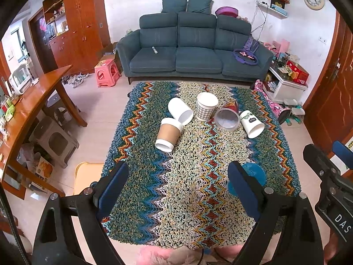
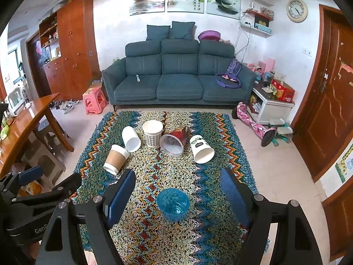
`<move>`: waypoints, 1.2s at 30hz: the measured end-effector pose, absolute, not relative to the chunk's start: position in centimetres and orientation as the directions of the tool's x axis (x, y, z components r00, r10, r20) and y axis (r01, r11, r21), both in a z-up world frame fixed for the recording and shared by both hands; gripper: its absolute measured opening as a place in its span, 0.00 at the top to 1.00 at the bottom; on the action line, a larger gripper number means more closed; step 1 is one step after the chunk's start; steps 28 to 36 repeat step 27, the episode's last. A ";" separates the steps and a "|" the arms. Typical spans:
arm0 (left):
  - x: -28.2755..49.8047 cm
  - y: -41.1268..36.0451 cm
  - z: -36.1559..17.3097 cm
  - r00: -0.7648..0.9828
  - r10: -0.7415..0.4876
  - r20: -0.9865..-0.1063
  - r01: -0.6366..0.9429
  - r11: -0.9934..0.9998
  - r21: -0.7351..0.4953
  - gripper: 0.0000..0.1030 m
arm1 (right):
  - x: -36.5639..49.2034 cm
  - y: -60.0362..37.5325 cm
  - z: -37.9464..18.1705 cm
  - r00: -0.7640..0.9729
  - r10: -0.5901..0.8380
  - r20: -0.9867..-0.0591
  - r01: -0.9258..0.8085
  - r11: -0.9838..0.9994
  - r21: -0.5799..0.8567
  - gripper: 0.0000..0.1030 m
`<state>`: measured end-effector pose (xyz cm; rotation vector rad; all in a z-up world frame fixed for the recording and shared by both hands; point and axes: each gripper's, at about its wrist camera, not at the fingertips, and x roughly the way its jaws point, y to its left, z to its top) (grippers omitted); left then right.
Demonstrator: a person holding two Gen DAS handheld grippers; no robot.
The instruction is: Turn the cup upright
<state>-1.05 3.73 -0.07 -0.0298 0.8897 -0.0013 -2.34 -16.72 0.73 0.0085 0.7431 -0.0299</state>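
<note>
Six cups are sitting on a table draped in a zigzag-patterned woven cloth [image 2: 176, 238]. A blue translucent cup [image 2: 173, 204] is standing upright near the front, mouth up, lying between the spread fingers of the right tool [image 2: 177, 201], which is touching nothing. The left tool [image 1: 176, 192] is also hanging wide apart over bare cloth, gripping nothing. Farther back, a checked paper cup [image 2: 152, 133] is standing upright, while four others are lying on their sides: a brown-sleeved coffee cup [image 2: 115, 159], a plain white cup [image 2: 131, 139] just beside it, a red clear-bottomed cup [image 2: 175, 140] leaning close to the checked one, and a white cup with a leaf print [image 2: 201, 149]. A teal sofa [image 2: 178, 75] is standing against the far wall.
</note>
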 end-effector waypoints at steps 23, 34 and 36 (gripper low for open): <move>-1.0 3.9 -0.2 0.640 -0.007 -0.769 -0.008 1.000 -0.016 0.10 | -2.9 -17.5 0.6 0.730 -0.038 -0.682 0.037 0.999 -0.016 0.22; -1.0 4.0 -0.1 0.645 -0.004 -0.764 -0.012 1.000 -0.015 0.10 | -2.8 -17.7 0.5 0.729 -0.045 -0.683 0.040 0.999 -0.024 0.22; -1.0 4.0 -0.1 0.645 -0.004 -0.764 -0.012 1.000 -0.015 0.10 | -2.8 -17.7 0.5 0.729 -0.045 -0.683 0.040 0.999 -0.024 0.22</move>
